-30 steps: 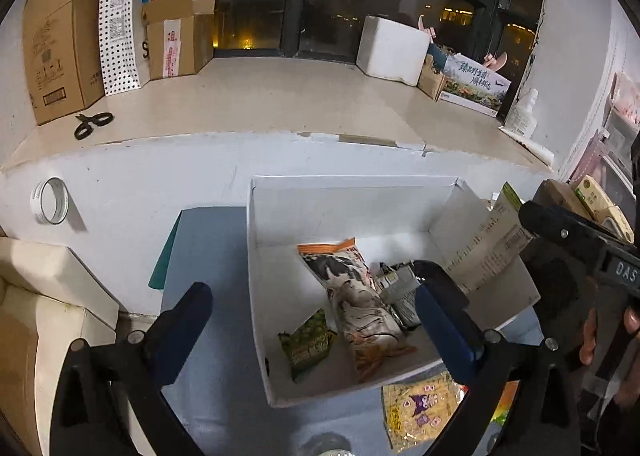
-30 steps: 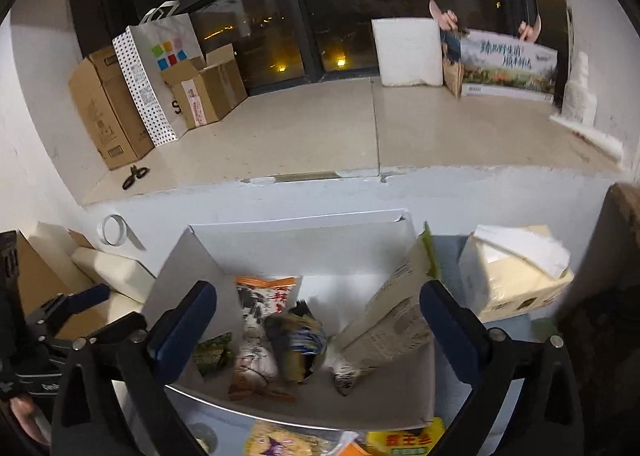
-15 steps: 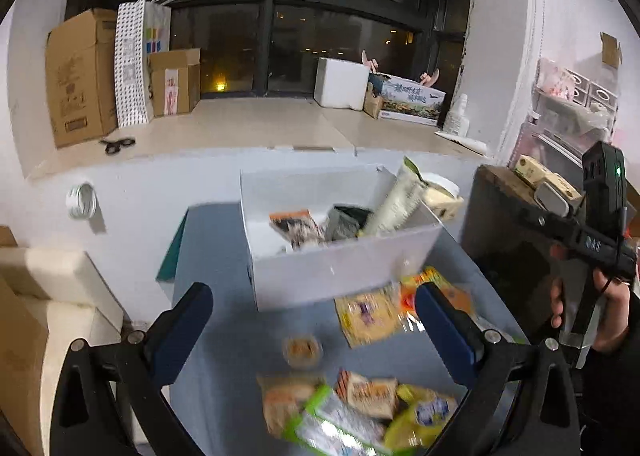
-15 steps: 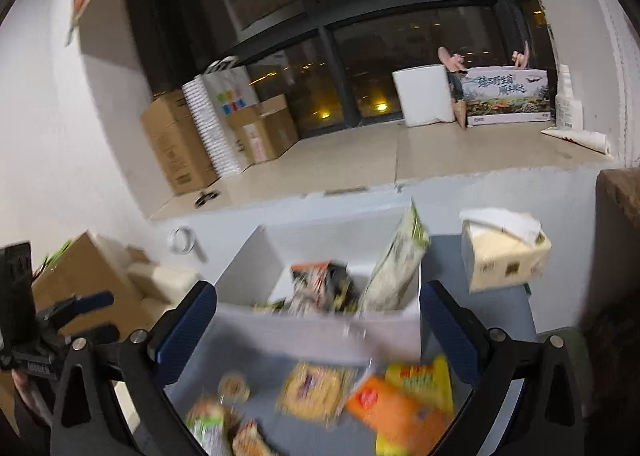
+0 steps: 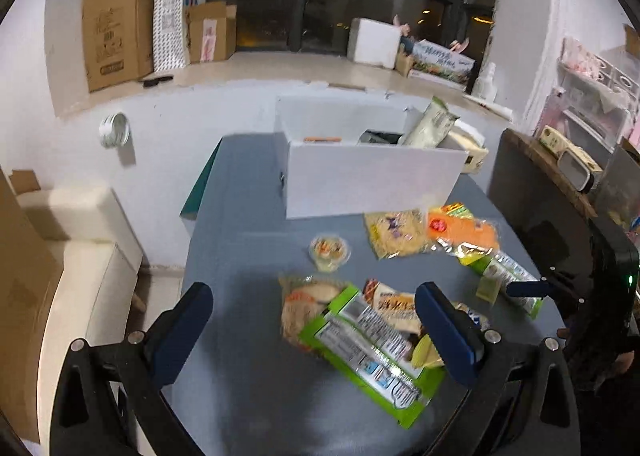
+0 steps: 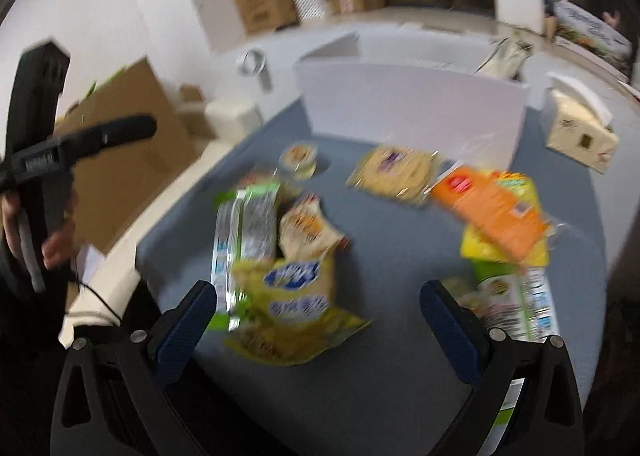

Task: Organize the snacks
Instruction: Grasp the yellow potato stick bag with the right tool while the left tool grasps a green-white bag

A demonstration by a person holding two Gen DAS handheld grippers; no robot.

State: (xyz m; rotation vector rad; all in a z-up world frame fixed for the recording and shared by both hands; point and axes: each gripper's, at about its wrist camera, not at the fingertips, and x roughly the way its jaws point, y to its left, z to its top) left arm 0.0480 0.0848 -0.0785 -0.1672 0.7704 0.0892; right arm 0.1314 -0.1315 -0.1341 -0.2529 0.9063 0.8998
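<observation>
One white box [image 5: 376, 179] stands at the 12 o'clock end of the grey-blue bench [image 5: 240, 248], and from the left wrist view one pale upright bag [image 5: 428, 123] sticks out above its rim at the 1 o'clock corner; what else lies inside is mostly hidden by the near wall. Loose on the bench in front of the box I count one small round clear cup [image 5: 329, 251], one pale yellow flat packet [image 5: 394, 232] just beside it toward 3 o'clock, one orange packet [image 5: 466, 230] overlapping a yellow-green one, one green-edged silver pack [image 5: 510, 280] near 3 o'clock, and a heap at 6 o'clock: one long green-edged silver pack [image 5: 368, 340] lying across one beige bread-like bag [image 5: 304, 308], with one cream printed bag [image 5: 394, 306] touching it. The right wrist view, which is blurred, adds one yellow bag with blue lettering [image 6: 296, 296] at the near end of that heap. One tissue box [image 6: 580, 127] sits beside the white box at 2 o'clock. The left hand-held gripper [image 5: 316, 320] hangs above the heap with its jaws spread wide, touching nothing. The right hand-held gripper [image 6: 320, 316] is likewise spread wide over the bench between the yellow bag and the silver pack, holding nothing.
</observation>
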